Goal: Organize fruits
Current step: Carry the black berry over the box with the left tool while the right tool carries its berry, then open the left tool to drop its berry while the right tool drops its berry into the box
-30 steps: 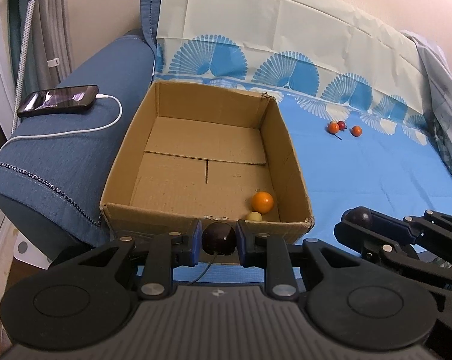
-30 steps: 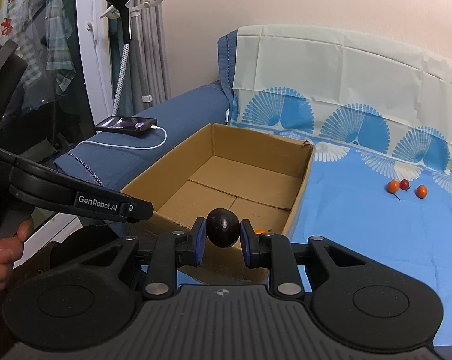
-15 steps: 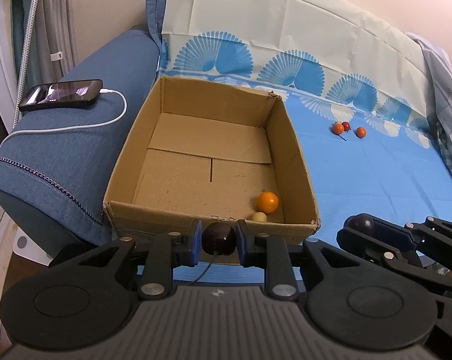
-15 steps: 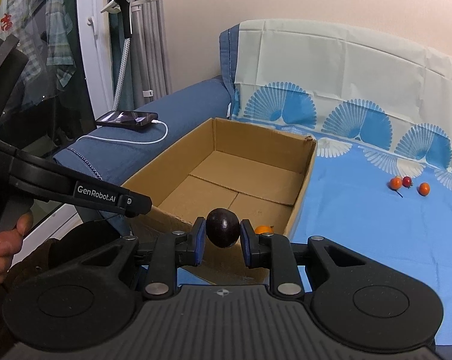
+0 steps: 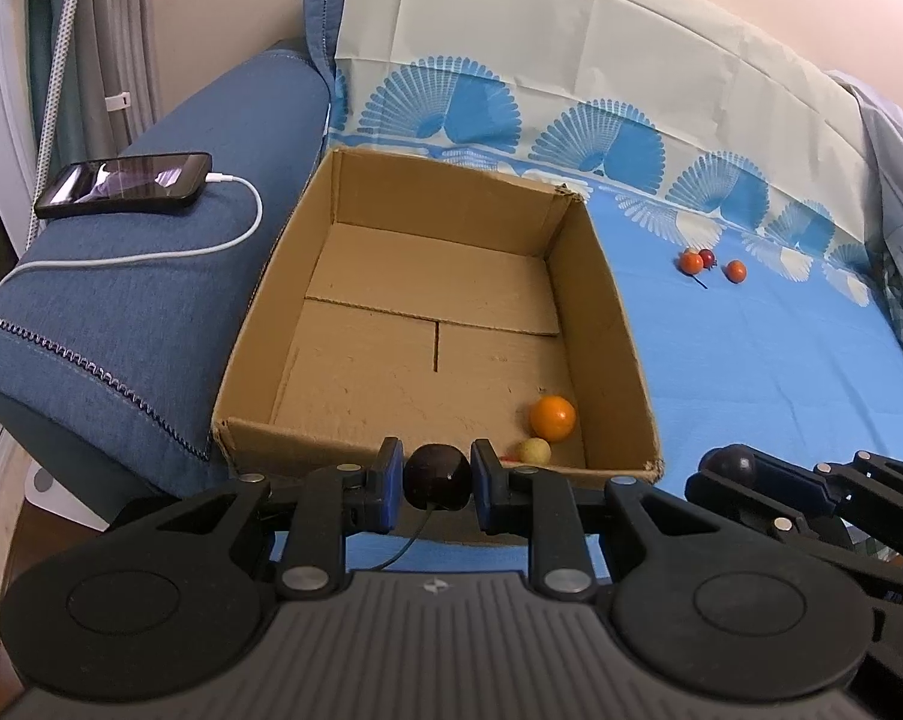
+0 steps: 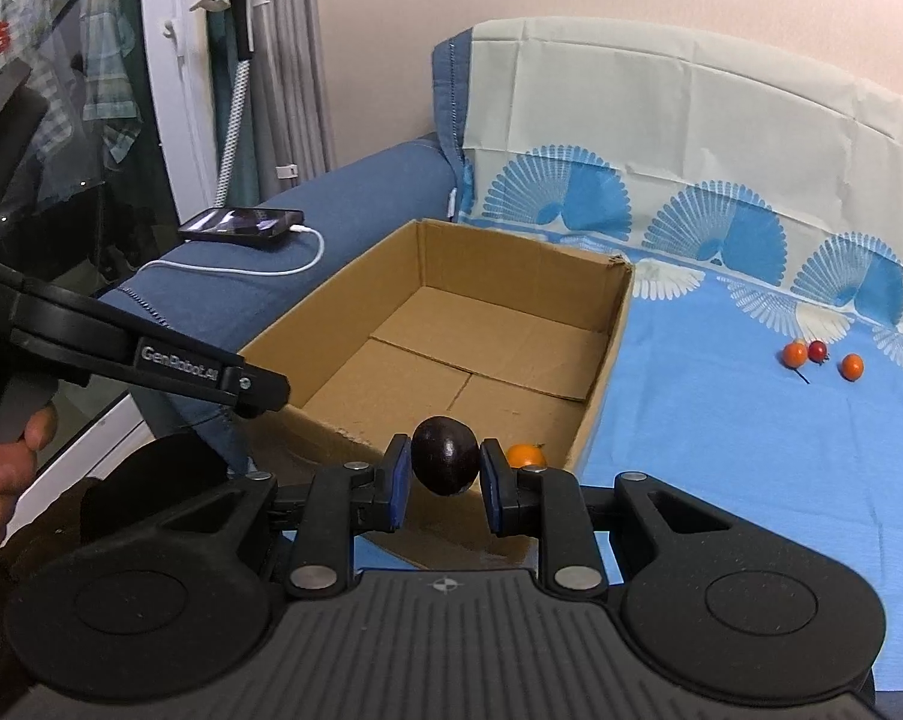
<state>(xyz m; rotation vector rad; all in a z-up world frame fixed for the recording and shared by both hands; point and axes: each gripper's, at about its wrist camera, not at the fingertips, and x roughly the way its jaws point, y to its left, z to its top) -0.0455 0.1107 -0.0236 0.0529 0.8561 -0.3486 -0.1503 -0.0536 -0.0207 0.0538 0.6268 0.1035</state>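
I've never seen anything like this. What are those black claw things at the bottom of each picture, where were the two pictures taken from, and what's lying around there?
There is no robot here: a person holds a hand-held two-finger gripper in each hand, and each carries a wide-angle camera looking along its fingers. One picture is from the left gripper, the other from the right gripper. Each is shut on a dark plum: the left plum and the right plum.

Just ahead, a cardboard box sits on a blue sheet over a sofa. Inside it, in the near right corner, lie an orange and a small pale fruit. Farther off on the sheet lie three small red and orange fruits. A phone with a white cable rests on the armrest.

In the right view, the left gripper appears at the left, with the person's hand below it.
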